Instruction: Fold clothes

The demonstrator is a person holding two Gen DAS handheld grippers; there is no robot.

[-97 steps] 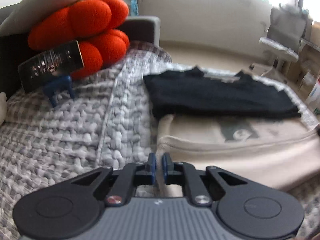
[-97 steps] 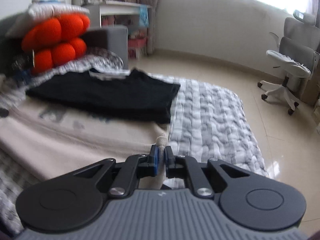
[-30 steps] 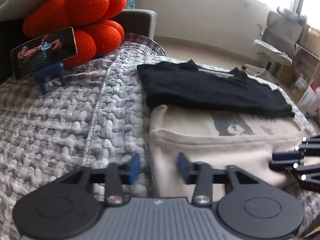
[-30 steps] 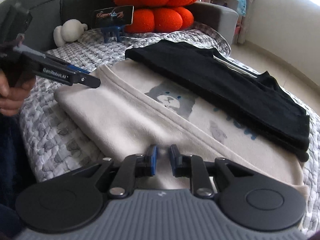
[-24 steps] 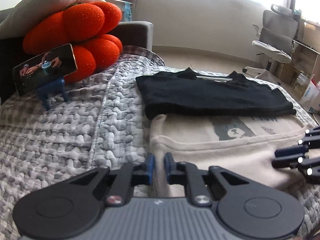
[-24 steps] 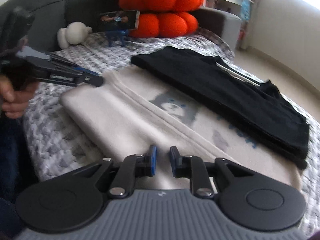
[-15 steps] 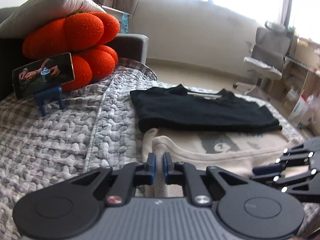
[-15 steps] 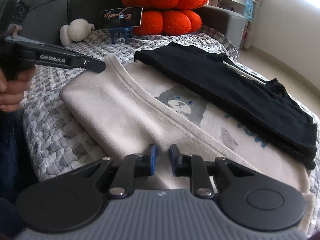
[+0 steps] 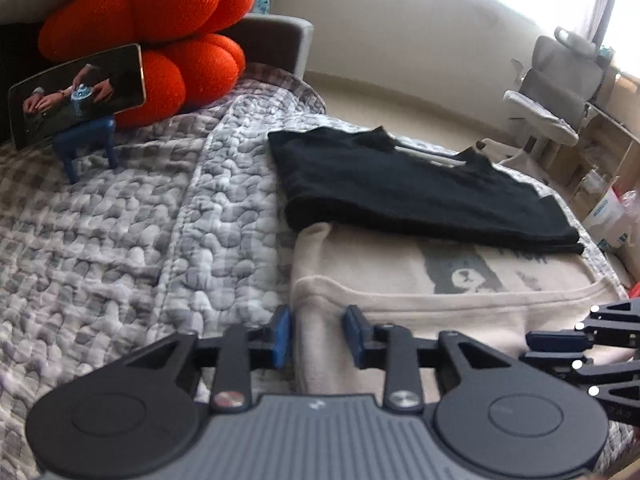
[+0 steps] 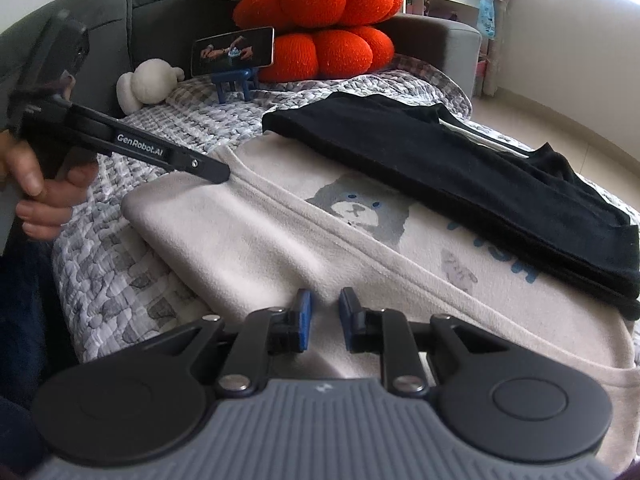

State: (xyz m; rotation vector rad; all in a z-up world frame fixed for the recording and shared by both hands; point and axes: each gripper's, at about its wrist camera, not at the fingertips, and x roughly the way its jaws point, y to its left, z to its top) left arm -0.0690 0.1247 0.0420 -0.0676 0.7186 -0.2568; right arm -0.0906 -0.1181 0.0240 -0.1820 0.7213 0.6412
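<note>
Left gripper [image 9: 318, 334]: jaws parted, straddling the left end of the near folded edge of the cream bear-print sweatshirt [image 9: 420, 300]; cloth lies between the blue pads, not pinched. Right gripper [image 10: 323, 320]: jaws parted a little, low over the same near fold further right, nothing held. In the right wrist view the left gripper's tip rests at the sweatshirt's raised seam, hand [image 10: 44, 196] on its grip.

Sweatshirt lies straight ahead of both grippers on the quilted grey bedspread [image 9: 140, 240], its near portion doubled over into a long band; bear print shows beyond the fold. Just past it, overlapping its far edge, a black T-shirt [image 9: 400, 184] lies folded flat.

Further off, ahead-left: a phone [image 9: 78, 92] on a blue stand, an orange puffy cushion [image 9: 160, 20], a white plush toy [image 10: 146, 84]. Ahead-right: an office chair [image 9: 556, 92].

Judgement: a fold of the sweatshirt is in hand, both grippers set along one edge. The scene fits either a fold just laid and let go, or the edge about to be taken for another. A further fold would need both jaws closing on matching points, lifting evenly, clear of the T-shirt.
</note>
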